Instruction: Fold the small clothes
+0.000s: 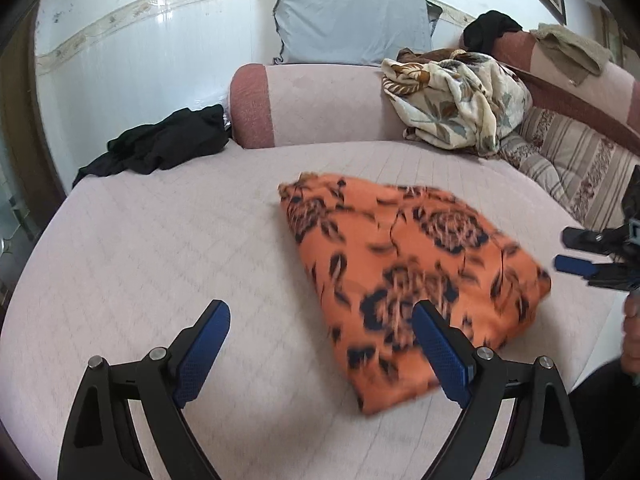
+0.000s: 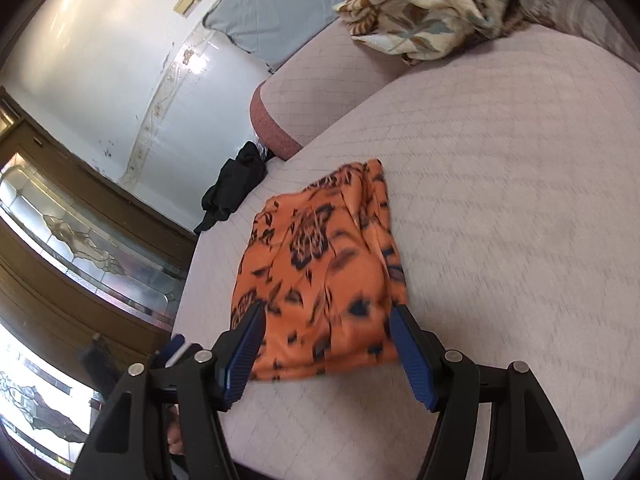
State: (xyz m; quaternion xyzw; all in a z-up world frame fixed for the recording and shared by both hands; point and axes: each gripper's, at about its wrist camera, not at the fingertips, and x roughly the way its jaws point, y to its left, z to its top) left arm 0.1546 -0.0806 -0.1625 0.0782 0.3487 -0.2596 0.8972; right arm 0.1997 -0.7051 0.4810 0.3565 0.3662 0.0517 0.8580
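We are working over a broad pale pink quilted sofa seat (image 1: 160,248), which fills most of both views. At its far right a crumpled cream blanket with a leaf print (image 1: 456,100) lies heaped against the backrest, and at the far left edge sits a rumpled black garment (image 1: 160,144), which looks unfolded and may be left for us to do.

Near the middle of the seat lies the orange cloth with a dark floral pattern (image 1: 404,272), flat, in a compact and roughly rectangular packet. We judge this piece folded, or close to it; the layered edges on its right side in the right wrist view suggest at least one fold is made.

Our left gripper (image 1: 320,344) hangs above the seat with its jaws wide apart and nothing between them, the cloth just beyond its right finger. Our right gripper (image 2: 326,352) frames the cloth's near edge with jaws apart, not pinching it.
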